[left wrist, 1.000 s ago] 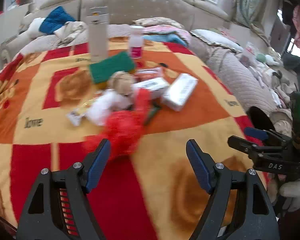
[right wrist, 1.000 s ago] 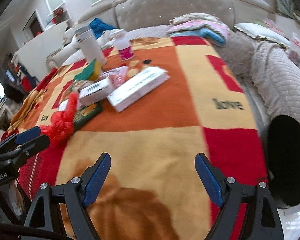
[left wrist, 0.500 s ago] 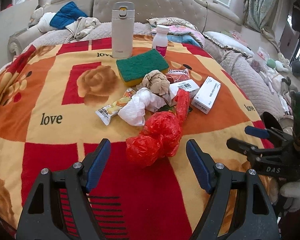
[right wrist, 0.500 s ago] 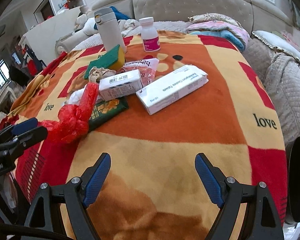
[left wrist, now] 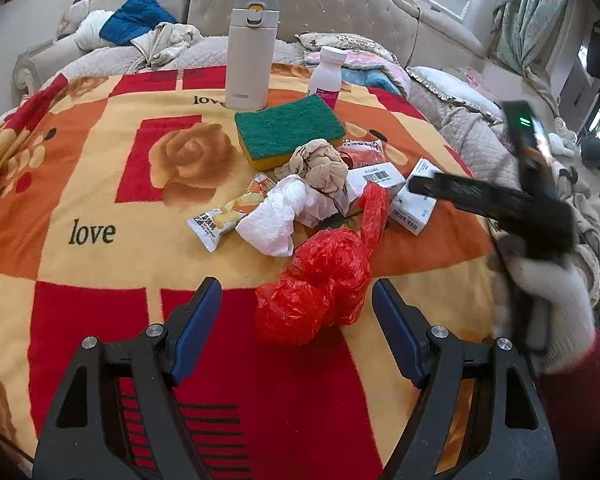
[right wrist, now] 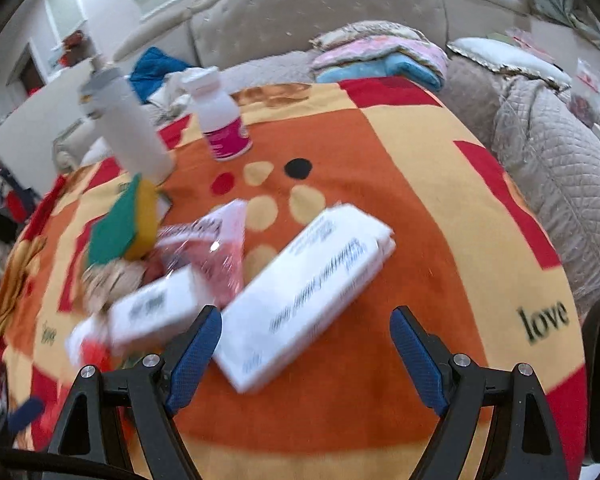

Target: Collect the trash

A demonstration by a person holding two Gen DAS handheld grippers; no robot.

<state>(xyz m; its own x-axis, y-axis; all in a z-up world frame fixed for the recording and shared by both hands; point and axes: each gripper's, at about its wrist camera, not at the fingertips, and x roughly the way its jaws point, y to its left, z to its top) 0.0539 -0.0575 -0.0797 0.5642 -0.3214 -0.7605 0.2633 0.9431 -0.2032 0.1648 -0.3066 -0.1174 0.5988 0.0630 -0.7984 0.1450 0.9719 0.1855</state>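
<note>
A pile of trash lies on the patterned blanket [left wrist: 100, 184]. In it are a crumpled red plastic bag [left wrist: 320, 280], a white tissue [left wrist: 280, 216], a brown paper ball [left wrist: 320, 164], a snack wrapper [left wrist: 224, 216] and small white boxes [left wrist: 376, 178]. My left gripper [left wrist: 296, 320] is open, and the red bag's near end sits just ahead of its pads, untouched. My right gripper [right wrist: 306, 344] is open above the near end of a long white box [right wrist: 308, 292]; a smaller box [right wrist: 152, 312] lies left of it. From the left wrist it appears as a blurred right gripper [left wrist: 420, 188] in a gloved hand [left wrist: 548, 300].
A beige thermos [left wrist: 252, 52], a white bottle with a pink label [left wrist: 326, 76] and a green-and-yellow sponge [left wrist: 288, 128] stand behind the pile. A pink wrapper [right wrist: 216, 248] lies by the sponge. A tufted sofa [left wrist: 320, 4] with bedding and clothes rings the blanket.
My right gripper has swept in from the blanket's near edge to over the long white box. My left gripper edged closer to the red bag. Neither gripper's jaw gap has changed.
</note>
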